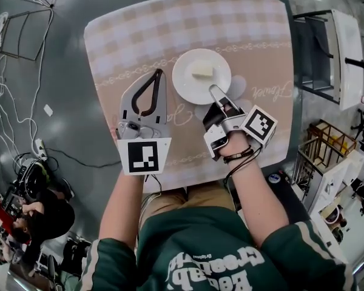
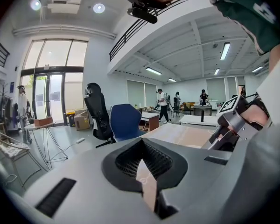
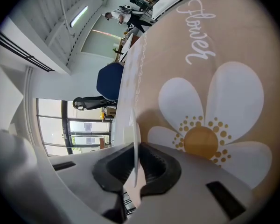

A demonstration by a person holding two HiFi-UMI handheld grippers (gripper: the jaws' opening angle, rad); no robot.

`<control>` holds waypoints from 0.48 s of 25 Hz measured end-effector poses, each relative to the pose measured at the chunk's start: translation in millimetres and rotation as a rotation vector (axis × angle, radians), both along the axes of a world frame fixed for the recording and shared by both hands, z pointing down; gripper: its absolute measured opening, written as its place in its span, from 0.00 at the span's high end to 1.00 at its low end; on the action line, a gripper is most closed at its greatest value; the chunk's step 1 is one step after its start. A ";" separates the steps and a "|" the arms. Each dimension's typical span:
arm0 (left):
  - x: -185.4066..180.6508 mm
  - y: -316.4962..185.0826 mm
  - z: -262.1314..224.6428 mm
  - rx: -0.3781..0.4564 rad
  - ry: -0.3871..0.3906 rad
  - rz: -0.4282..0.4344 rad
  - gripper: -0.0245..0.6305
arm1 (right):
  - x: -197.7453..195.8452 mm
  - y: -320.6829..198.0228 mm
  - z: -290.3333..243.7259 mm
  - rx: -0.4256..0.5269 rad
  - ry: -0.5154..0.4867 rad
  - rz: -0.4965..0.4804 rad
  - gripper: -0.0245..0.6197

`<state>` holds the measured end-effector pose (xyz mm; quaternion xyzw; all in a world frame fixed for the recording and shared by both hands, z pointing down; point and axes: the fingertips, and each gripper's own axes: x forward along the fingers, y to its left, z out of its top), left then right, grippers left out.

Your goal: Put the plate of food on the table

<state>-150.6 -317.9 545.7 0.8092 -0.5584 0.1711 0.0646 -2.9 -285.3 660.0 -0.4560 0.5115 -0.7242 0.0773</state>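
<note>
Right tongs point(image 1: 213, 90) pinch the near rim of the white plate point(image 1: 187, 80); in the right gripper view the rim point(image 3: 136, 139) runs edge-on between the pads. Left tongs point(image 1: 159, 73) are pressed together at the tips with nothing in them, hovering just left of the plate.

The plate is low over the middle of the bench point(image 1: 121, 41), above the beige checked cloth. Cannot tell if its base is down yet.

A pale food block point(image 1: 201, 71) lies loose near the plate's centre.

Handling, as a guess: the plate is stiff, glazed and smooth, so slippery in the pads and breakable if dropped. A one-sided rim grip means it wants to tip, and the loose food could slide. The best hold is the bare near rim, clear of the food, keeping it level.

Writing: script "Flower" point(image 3: 198, 29) on the cloth beside a daisy print point(image 3: 203, 141). White lettering on the green sweatshirt point(image 1: 212, 265) is not readable.
</note>
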 end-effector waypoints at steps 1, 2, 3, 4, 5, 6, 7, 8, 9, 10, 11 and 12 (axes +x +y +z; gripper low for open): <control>1.4 -0.2 1.6 -0.006 0.003 -0.006 0.95 | 2.5 -0.5 0.1 0.000 0.001 0.001 0.92; 1.9 -0.1 3.6 -0.014 0.008 -0.013 0.95 | 4.3 -0.9 0.3 0.000 0.003 0.001 0.92; 2.2 0.0 5.3 -0.020 0.012 -0.020 0.95 | 5.5 -1.1 0.7 0.000 0.007 0.001 0.92; 2.5 0.2 6.5 -0.023 0.014 -0.024 0.95 | 6.2 -1.0 1.5 -0.002 0.013 0.000 0.92; 2.9 0.5 7.0 -0.024 0.014 -0.024 0.95 | 6.4 -0.7 2.6 -0.006 0.019 0.000 0.91; 3.5 1.0 7.2 -0.024 0.012 -0.022 0.95 | 5.8 -0.2 3.7 -0.013 0.021 0.001 0.91; 3.9 1.5 7.4 -0.025 0.011 -0.019 0.95 | 4.8 0.5 4.6 -0.023 0.017 0.007 0.91; 4.4 2.1 7.7 -0.026 0.010 -0.019 0.95 | 3.9 1.0 5.1 -0.034 0.010 0.016 0.91; 4.8 2.6 7.8 -0.026 0.009 -0.019 0.95 | 3.7 1.2 5.1 -0.042 0.006 0.025 0.92; 5.2 3.0 7.7 -0.026 0.010 -0.022 0.95 | 4.5 1.3 4.7 -0.047 0.014 0.029 0.92; 5.6 3.4 7.1 -0.024 0.013 -0.027 0.95 | 6.0 1.5 4.1 -0.049 0.036 0.020 0.91; 6.1 4.2 6.6 -0.023 0.018 -0.033 0.95 | 7.7 2.1 3.5 -0.049 0.068 0.002 0.91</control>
